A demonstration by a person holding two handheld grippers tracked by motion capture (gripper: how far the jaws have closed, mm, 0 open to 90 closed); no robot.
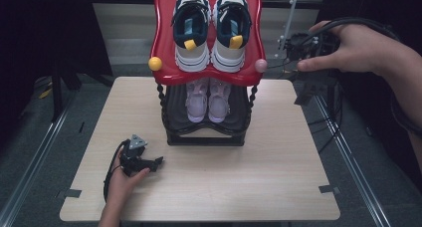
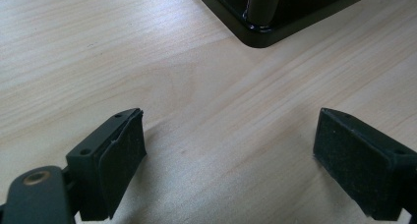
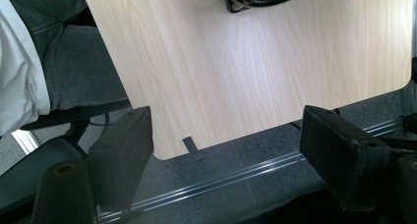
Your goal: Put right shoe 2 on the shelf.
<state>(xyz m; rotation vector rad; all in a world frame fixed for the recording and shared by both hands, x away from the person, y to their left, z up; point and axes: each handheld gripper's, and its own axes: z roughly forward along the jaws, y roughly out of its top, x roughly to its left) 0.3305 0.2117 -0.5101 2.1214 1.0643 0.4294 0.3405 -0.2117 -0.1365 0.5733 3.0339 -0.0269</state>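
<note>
One two-tier shoe rack (image 1: 206, 137) stands on one light wooden table (image 1: 268, 187). On the rack's red top tray (image 1: 164, 33) sit two navy-and-white sneakers: one (image 1: 191, 30) on the left, one (image 1: 230, 30) on the right. On the rack's black lower shelf (image 1: 174, 110) sit two smaller pink shoes (image 1: 197, 101) (image 1: 218, 101). Two round knobs mark the red tray's front corners, one yellow (image 1: 155, 63), one pink (image 1: 261, 65). Two handheld grippers are present: one (image 1: 158, 162) in front of the rack, one (image 1: 303, 95) to its right.

table (image 1: 278, 177): pale wood, bare | floor rails (image 1: 35, 152) | black tape tabs (image 1: 329, 189) on edges
</note>
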